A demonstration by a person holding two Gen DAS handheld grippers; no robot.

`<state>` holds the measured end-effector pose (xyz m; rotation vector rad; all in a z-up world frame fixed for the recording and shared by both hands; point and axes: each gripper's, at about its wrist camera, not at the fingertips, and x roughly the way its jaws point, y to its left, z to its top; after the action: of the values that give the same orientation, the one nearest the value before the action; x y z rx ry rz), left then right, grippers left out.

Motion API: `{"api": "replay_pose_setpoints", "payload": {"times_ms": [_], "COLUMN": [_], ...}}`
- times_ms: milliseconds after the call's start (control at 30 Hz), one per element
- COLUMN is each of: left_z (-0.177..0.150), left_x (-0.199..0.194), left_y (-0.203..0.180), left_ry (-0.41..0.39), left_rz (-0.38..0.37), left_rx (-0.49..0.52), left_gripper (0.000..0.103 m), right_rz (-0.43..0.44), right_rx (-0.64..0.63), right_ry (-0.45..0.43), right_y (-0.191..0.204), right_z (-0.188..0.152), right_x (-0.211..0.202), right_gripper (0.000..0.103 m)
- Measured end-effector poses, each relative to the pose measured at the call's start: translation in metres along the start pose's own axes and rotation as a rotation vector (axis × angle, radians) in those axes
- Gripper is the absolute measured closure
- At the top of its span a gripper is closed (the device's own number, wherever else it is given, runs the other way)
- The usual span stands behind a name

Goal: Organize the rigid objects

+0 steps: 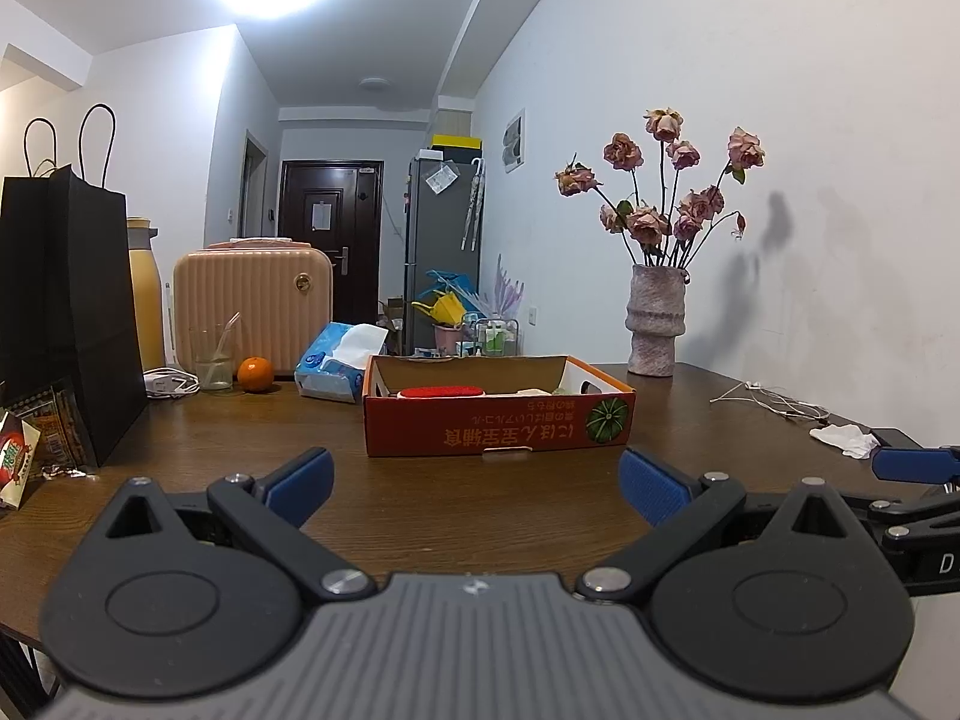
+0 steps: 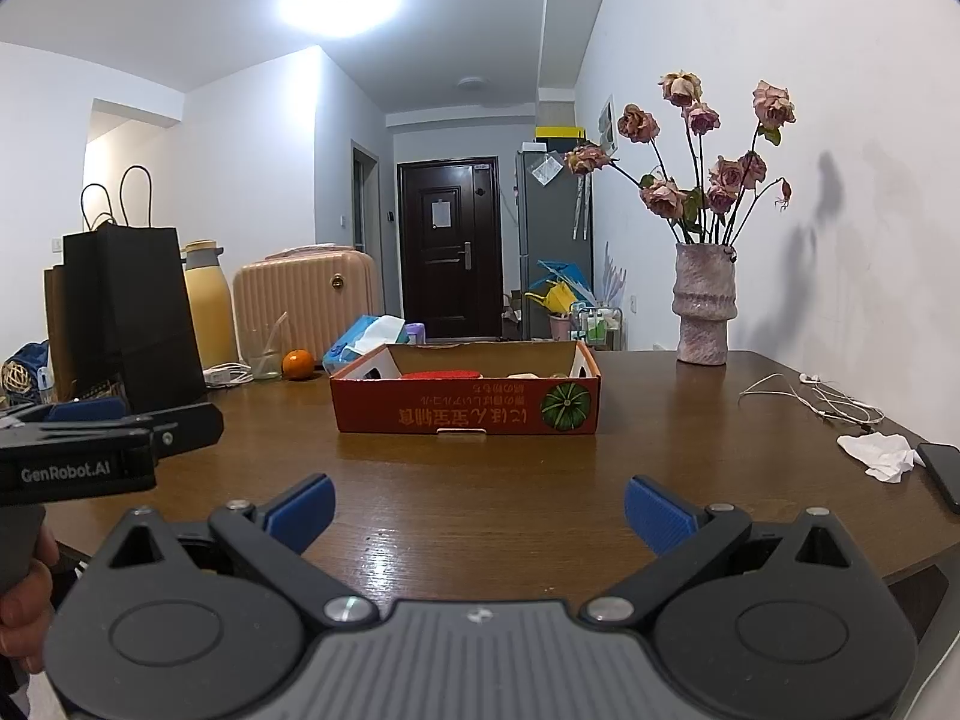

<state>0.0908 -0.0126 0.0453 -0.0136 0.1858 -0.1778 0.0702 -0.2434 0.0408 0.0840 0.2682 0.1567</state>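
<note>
A red cardboard box (image 1: pixel 498 423) (image 2: pixel 468 411) stands open on the brown table (image 1: pixel 336 504) (image 2: pixel 468 492), ahead of both grippers. Inside it lie a red-topped object (image 1: pixel 441 392) (image 2: pixel 441 374) and some pale items, mostly hidden by the box wall. My left gripper (image 1: pixel 477 486) is open and empty, low over the table in front of the box. My right gripper (image 2: pixel 480 510) is open and empty, also short of the box. Each gripper shows at the edge of the other's view: the right one (image 1: pixel 918 465), the left one (image 2: pixel 108 420).
A vase of dried roses (image 1: pixel 657 324) (image 2: pixel 705 312) stands at the back right. White earphones (image 2: pixel 822 399), a crumpled tissue (image 2: pixel 879 456) and a phone (image 2: pixel 942 471) lie at right. A black bag (image 1: pixel 66 312), glass (image 1: pixel 211 357), orange (image 1: pixel 255 373), tissue pack (image 1: pixel 339 363) and suitcase (image 1: pixel 252 300) stand at left.
</note>
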Motion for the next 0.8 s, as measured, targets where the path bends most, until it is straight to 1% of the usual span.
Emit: {"api": "replay_pose_setpoints", "payload": {"times_ms": [133,800], "left_z": [-0.0009,-0.0014], "left_x": [0.0001,-0.0001], "left_y": [0.0000,-0.0013], "left_ry": [0.001,0.000], "left_rz": [-0.004,-0.009], "left_rx": [0.003,0.007], "left_gripper": [0.000,0.000], "right_rz": [-0.013,-0.018], "right_rx": [-0.018,-0.015], "right_ry": [-0.006,-0.009], "right_y": [0.0019,0.0008], "right_z": [-0.0011,-0.0016], "right_x": [-0.0003,-0.0012], "right_gripper": [0.000,0.000]}}
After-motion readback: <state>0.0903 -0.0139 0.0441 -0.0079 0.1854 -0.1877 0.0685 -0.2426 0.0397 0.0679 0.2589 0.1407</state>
